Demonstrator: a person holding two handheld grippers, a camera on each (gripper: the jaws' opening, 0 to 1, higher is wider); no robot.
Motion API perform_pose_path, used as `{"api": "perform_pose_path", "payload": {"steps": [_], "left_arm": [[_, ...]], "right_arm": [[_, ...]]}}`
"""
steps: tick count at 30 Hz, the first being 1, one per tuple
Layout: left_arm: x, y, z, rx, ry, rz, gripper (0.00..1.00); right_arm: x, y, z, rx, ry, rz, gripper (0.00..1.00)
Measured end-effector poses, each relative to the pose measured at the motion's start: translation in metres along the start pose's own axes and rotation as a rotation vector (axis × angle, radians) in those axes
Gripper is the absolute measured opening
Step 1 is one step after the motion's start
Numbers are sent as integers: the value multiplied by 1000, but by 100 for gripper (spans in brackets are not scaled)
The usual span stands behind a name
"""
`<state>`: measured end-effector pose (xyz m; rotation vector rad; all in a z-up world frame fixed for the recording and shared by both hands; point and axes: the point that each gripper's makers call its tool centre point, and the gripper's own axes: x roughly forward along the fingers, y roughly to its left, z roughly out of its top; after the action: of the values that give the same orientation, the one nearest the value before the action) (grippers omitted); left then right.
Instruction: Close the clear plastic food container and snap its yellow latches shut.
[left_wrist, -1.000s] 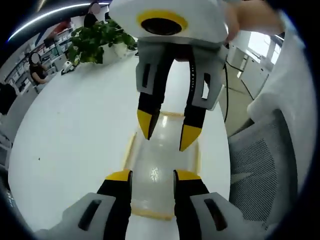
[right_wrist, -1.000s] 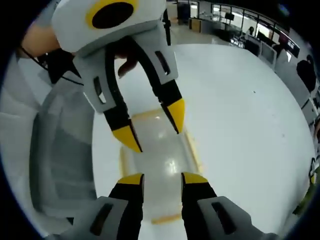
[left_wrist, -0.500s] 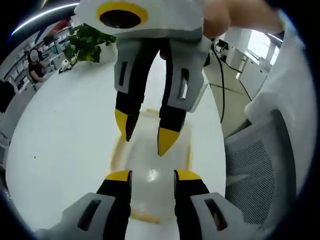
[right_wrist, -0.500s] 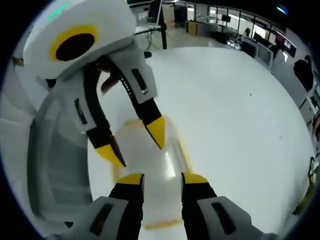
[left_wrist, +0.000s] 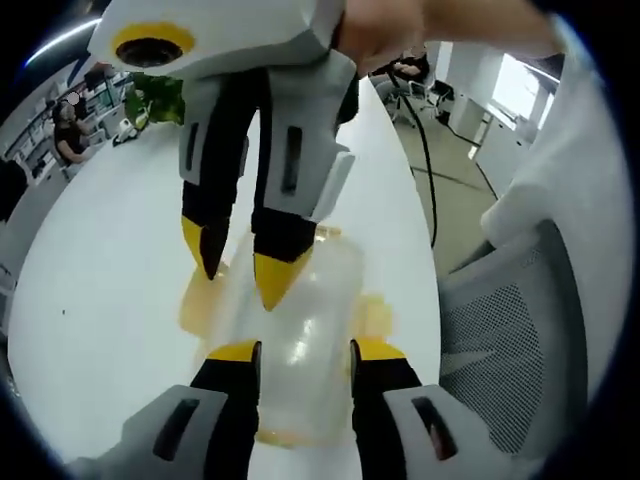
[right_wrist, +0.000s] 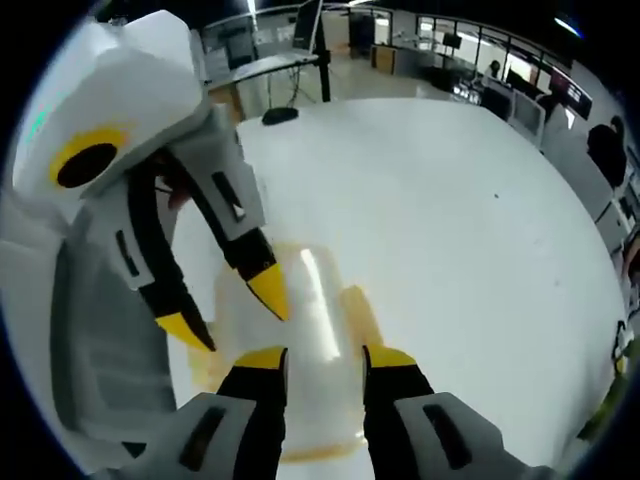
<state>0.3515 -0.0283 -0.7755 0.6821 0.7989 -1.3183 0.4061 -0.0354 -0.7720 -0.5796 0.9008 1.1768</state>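
Yellow-tipped black fingers (left_wrist: 236, 352) of the left gripper (left_wrist: 297, 352) stand parted to a moderate gap at 6 o'clock in the left gripper view, holding nothing; between and just beyond them lies the clear plastic food container with yellow latches (left_wrist: 300, 340), resting on the round white table (left_wrist: 100, 270). One yellow latch (left_wrist: 372, 315) flares out at the container's 3 o'clock side, another (left_wrist: 195, 305) at its 9 o'clock side. From 12 o'clock the right gripper (left_wrist: 240, 265) reaches down over the container's far end, its yellow tips spread apart; whether they touch the plastic I cannot tell.

In the right gripper view the right gripper (right_wrist: 325, 358) has its own yellow fingertips (right_wrist: 262, 358) at 6 o'clock, likewise parted and gripping nothing, with the clear container (right_wrist: 300, 330) lying in the gap and ahead of them on the white table (right_wrist: 440, 230). A yellow latch (right_wrist: 358, 308) shows at the container's 3 o'clock edge. The left gripper (right_wrist: 228, 310) comes in from 10 o'clock, its tips open over the container's far part.

A grey mesh chair (left_wrist: 500, 360) sits at 4 o'clock in the left gripper view, and a green potted plant (left_wrist: 155, 95) at 11 o'clock on the table's far side.
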Motion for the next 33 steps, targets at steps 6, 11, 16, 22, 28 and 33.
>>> {"api": "perform_pose_path", "payload": {"steps": [6,11,16,22,28,33], "left_arm": [[2,-6,-3,-25,-17,6,36],[2,-7,-3,-5,-11,20,38],[4,-8,-4,17,-10,48,38],[5,-9,-6,47,-10,79,39],[7,-9,-6,46,-29,118,39],[8,-11,-7,96,-19,148,40]], "right_arm": [[5,-1,0,-13,14,14,30],[8,-3,-1,-14,29,25,31],[11,-5,-3,-22,51,39,31],[16,-3,-3,-22,63,69,31],[18,0,-2,-37,83,108,30],[19,0,-2,-45,122,132,30]]}}
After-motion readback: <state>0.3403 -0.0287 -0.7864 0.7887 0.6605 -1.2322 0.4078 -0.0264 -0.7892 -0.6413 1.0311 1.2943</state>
